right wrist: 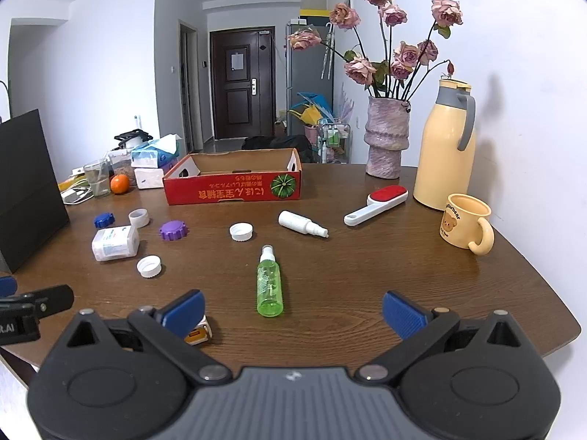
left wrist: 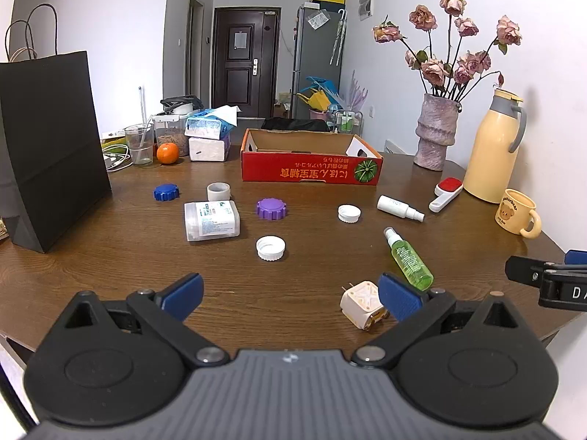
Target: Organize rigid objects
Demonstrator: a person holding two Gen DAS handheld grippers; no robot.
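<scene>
Left gripper (left wrist: 290,295) and right gripper (right wrist: 293,315): jaws wide, empty. Nothing boxed yet. Next, likely: right closes on green spray bottle (right wrist: 269,286), carries to red box (right wrist: 234,187).

White plastered walls (left wrist: 121,36), dark brown panelled door (left wrist: 244,62) at hallway end w/ tall grey fridge (left wrist: 315,62) beside it, round-edged brown wooden table (left wrist: 312,286) in foreground.

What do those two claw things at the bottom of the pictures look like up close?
Both match. The left gripper and right gripper each have a ribbed grey body, black arms with round black discs and silver rivets, and ribbed blue pads. White lettering marks the side. No cables or sleeves show.
</scene>
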